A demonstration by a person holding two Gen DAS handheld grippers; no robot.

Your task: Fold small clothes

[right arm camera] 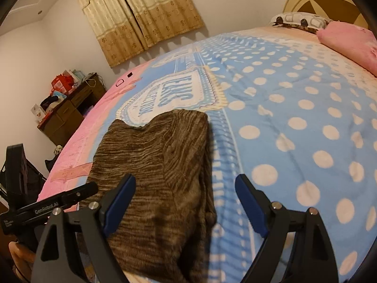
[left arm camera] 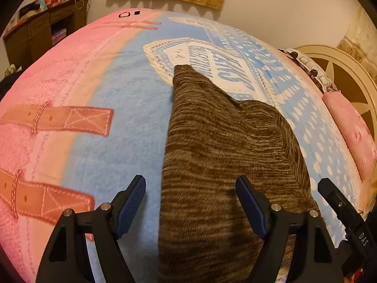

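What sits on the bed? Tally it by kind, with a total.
Brown striped knit garment: 1
Pink pillow: 1
Black-and-white patterned pillow: 1
Blue-and-pink printed blanket: 1
Total: 4
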